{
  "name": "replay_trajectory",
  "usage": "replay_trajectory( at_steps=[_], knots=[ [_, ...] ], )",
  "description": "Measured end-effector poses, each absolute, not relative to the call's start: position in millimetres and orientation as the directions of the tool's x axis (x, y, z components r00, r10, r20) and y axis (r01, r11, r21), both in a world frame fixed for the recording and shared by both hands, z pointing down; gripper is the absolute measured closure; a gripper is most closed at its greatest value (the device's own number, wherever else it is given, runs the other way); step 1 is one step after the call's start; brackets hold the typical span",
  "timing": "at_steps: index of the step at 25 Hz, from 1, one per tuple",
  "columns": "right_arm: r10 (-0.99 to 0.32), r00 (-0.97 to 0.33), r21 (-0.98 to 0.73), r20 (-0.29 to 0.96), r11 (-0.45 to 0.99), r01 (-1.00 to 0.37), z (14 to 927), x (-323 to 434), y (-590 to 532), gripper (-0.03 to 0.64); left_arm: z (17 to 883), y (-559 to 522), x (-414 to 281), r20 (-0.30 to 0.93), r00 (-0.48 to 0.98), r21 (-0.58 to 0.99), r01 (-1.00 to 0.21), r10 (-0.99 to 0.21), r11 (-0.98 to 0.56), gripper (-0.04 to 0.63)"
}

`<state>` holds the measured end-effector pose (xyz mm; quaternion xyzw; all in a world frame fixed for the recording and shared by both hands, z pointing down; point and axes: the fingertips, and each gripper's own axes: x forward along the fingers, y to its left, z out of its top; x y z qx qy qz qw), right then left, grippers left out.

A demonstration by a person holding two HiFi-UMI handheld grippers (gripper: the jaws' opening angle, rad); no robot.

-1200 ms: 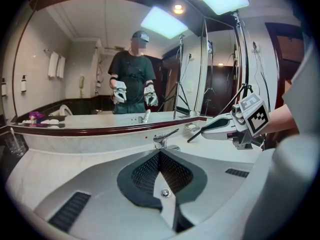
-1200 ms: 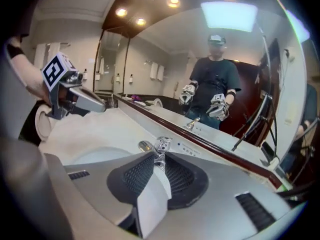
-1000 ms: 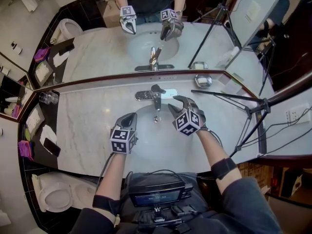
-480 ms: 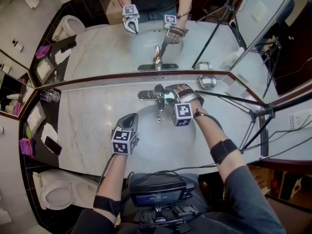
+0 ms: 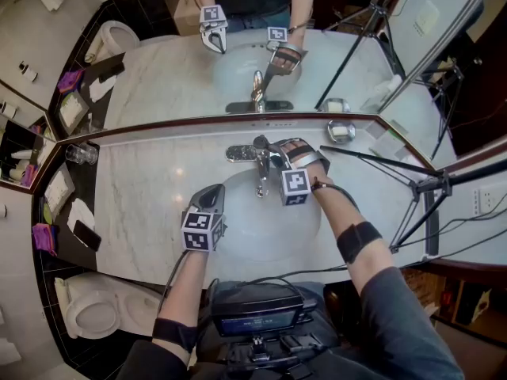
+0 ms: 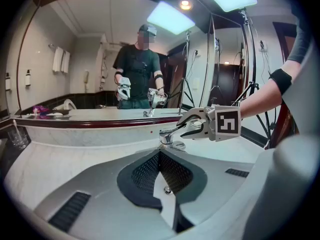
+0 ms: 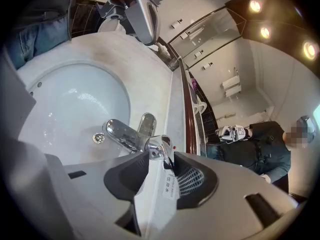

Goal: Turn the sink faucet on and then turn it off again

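The right gripper (image 5: 274, 150) has come up from over the basin (image 5: 261, 240) to the faucet (image 5: 258, 169) and rolled onto its side, and its jaws have just been closing, with the lever (image 5: 259, 142) between them. On the left, the left gripper (image 5: 211, 194) hangs over the near left rim of the basin with its jaws pressed together and nothing in them, well clear of the faucet and seemingly idle. In the middle, the faucet stands on the marble bench (image 5: 150, 188) at the back rim of the basin, just below the mirror (image 5: 158, 77). It is a chrome single-lever mixer: a flat base plate, a stubby angled spout (image 7: 119, 133) reaching over the basin, and a short rounded lever on top with a small red mark at its back. No stream shows from the spout in any view, and the lever looks to lie low, so the water seems to be off. To the right of it, the right gripper reaches in from the side, and in its own view the pads appear to pinch the lever's end from both flanks. By my reading the task is only at its first step: the lever is taken, but lifting it to start the water, and then pushing it back down, are both left to do.
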<state>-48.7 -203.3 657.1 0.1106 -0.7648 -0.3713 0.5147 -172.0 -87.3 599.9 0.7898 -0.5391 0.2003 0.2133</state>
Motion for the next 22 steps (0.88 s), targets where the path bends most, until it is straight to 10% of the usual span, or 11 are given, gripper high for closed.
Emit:
replay_trajectory(
  at_steps=[22],
  knots=[
    [-0.646, -0.416, 0.747, 0.640, 0.649, 0.142, 681, -32, -190, 0.463, 612, -86, -167, 0.564, 0.344, 0.138, -0.935, -0.751, -0.326, 0.592]
  ],
)
